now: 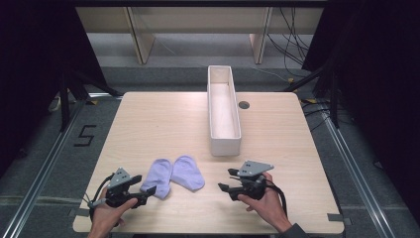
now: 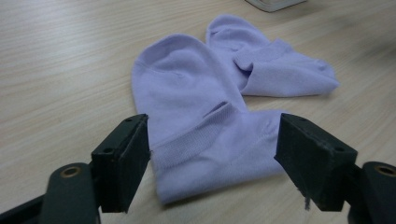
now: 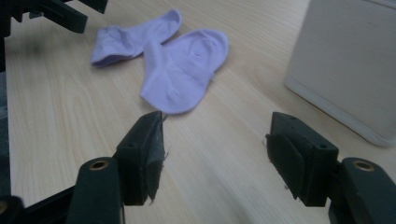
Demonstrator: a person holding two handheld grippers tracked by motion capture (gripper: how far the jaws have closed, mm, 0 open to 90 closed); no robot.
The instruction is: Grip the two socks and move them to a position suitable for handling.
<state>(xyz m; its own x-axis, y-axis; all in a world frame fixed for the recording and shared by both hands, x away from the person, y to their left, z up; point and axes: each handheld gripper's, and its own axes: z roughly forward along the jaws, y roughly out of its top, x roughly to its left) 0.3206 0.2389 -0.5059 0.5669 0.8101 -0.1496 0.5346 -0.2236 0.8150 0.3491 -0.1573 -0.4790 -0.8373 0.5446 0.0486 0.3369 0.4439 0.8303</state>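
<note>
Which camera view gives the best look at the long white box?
The high view: the white box shows whole, open-topped, lying lengthwise on the table. The right gripper view catches just one end wall; the left gripper view shows merely a corner at the top edge.

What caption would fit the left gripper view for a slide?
Open left gripper straddling the cuff end of a lilac sock, a second sock touching it behind, on a wooden table.

Even, soft overhead light brightens the pale worktop (image 1: 163,119), while the room's sides fall into near-black. Shadows are faint and short. Both gripper views are slightly soft, with the near jaws and far edges blurred.
</note>
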